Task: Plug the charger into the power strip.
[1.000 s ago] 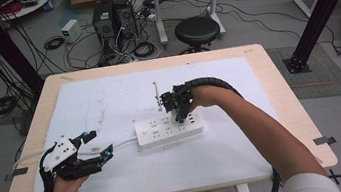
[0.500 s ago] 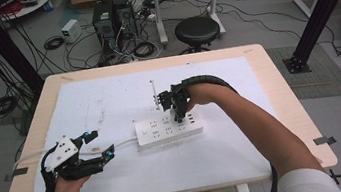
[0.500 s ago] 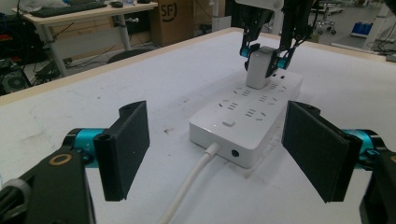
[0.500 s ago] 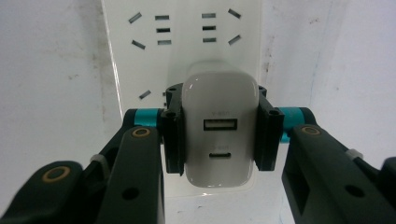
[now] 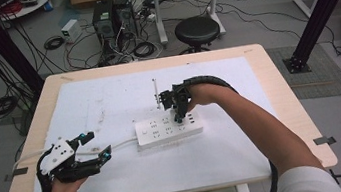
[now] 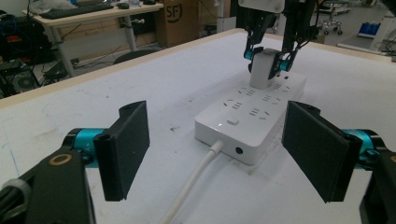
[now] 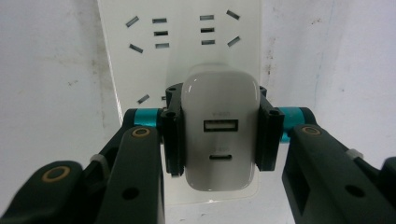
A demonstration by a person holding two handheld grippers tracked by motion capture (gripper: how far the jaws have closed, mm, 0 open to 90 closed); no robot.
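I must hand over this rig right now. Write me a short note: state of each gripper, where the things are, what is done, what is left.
Right gripper: shut on the white charger, pads on its two sides, pointing down over the power strip.
Left gripper: open, holding nothing, near the table's left front, aimed at the strip's cable end.
Things: strip lies mid-table, its white cable running toward the left gripper. Charger stands upright on the strip's far sockets.
Done: charger brought onto the strip.
Left: I cannot tell if it is fully seated; probably press it home, then release.
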